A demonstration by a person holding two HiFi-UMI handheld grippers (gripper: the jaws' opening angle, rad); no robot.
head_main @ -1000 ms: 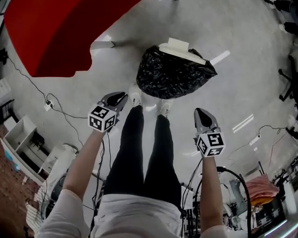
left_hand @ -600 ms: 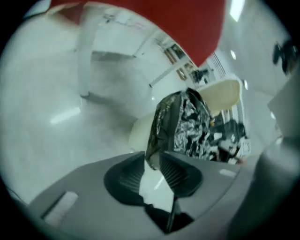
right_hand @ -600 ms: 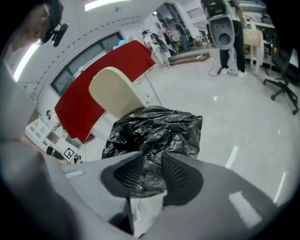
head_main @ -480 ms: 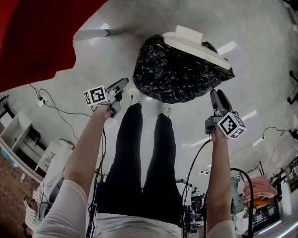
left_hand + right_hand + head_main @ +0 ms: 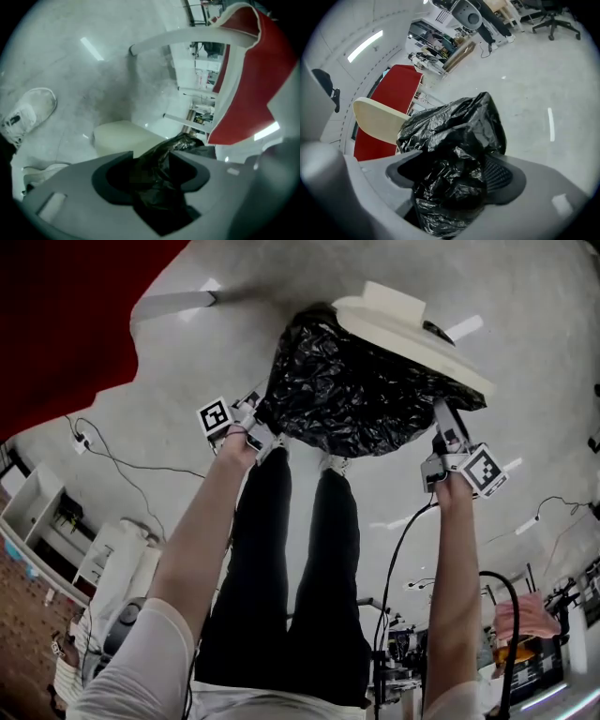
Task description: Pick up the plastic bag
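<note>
The black plastic bag (image 5: 356, 399) is sitting on the floor (image 5: 525, 296) just ahead of the person's shoes (image 5: 333, 463), with a cream slab (image 5: 412, 329) lying across its far top edge. The left hand-held gripper (image 5: 258, 420) is pushing into the bag's left flank, and the right hand-held gripper (image 5: 444, 423) is pressing in at its right flank. Both sets of jaws are opening. Crinkled black film is already bunching in each gap, but the pads are not yet clamping it.

I would be worrying about how little film each side is catching. A thin pinch might tear or slip out under the bag's weight, and then one side would drop. If the two sides are not rising together, the bag will probably tilt. That would likely send the slab sliding off onto the floor or the feet.
</note>
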